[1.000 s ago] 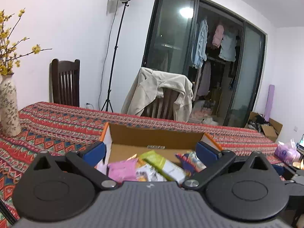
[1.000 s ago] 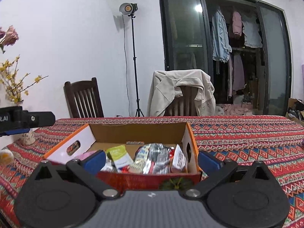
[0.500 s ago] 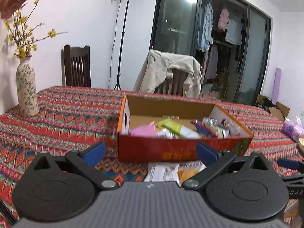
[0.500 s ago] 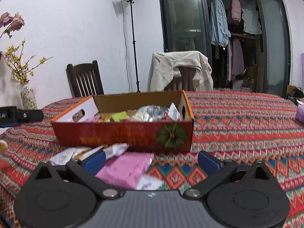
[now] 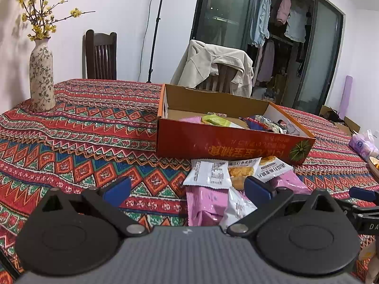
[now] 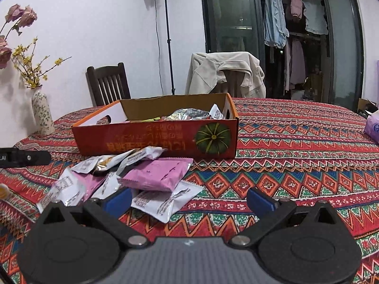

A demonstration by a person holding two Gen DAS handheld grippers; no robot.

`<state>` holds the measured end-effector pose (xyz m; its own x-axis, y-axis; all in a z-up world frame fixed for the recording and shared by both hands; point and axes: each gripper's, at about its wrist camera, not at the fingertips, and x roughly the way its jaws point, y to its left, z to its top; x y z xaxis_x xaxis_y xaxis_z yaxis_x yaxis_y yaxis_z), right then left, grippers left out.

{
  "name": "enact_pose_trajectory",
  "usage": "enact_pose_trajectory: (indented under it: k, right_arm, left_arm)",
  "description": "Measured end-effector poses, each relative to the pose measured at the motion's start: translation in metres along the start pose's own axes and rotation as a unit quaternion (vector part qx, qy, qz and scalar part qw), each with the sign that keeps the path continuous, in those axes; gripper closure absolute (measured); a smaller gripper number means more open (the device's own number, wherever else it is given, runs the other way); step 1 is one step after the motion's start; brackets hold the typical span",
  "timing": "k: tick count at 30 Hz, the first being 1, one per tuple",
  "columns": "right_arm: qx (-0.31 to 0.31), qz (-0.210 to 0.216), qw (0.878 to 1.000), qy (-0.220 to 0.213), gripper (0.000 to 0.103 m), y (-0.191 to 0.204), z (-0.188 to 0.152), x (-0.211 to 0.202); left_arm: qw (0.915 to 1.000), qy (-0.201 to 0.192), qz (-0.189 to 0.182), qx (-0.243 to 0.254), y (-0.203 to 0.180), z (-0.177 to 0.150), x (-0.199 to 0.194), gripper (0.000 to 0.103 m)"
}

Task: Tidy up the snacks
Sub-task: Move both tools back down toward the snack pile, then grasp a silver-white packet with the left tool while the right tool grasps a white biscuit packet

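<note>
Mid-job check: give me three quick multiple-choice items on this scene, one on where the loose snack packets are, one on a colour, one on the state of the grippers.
1. Where do the loose packets lie?
A. in front of the box
B. behind it
C. on the chair

2. What colour is the top packet of the pile?
A. green
B. pink
C. blue

3. How are the left gripper and right gripper?
A. both shut
B. one holds a packet
C. both open, empty

Answers: 1 A, they rest on the cloth against its near wall; 2 B, its wrapper is pink; 3 C, the fingers stand wide apart.
</note>
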<state>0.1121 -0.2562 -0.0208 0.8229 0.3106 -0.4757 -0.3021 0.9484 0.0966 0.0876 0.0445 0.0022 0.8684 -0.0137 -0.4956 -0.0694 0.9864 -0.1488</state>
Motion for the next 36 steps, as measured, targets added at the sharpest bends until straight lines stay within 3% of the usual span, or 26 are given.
enact_pose_trajectory:
  k: [11, 19, 27, 31, 36]
  right_arm:
    - [-0.001, 0.002, 1.000, 0.008, 0.000, 0.001, -0.005, 0.002]
    - [0.005, 0.000, 1.000, 0.010, 0.000, -0.003, -0.008, 0.004]
    - [0.013, 0.004, 1.000, 0.010, 0.000, -0.008, -0.012, 0.001]
    - [0.014, 0.007, 1.000, 0.010, 0.000, -0.008, -0.014, -0.001]
    - [0.015, 0.008, 1.000, 0.007, 0.000, -0.008, -0.015, -0.005]
  left_arm:
    - [0.9989, 0.038, -0.014, 0.021, -0.020, -0.009, 0.014, 0.000]
    - [0.9962, 0.054, -0.022, 0.065, -0.048, -0.025, 0.018, 0.000]
    - [0.9937, 0.067, 0.026, 0.086, -0.068, -0.041, 0.030, 0.001]
    - [0.9940, 0.065, 0.041, 0.077, -0.066, -0.041, 0.030, 0.015]
    - [0.9960, 0.068, 0.021, 0.054, -0.057, -0.041, 0.026, 0.035]
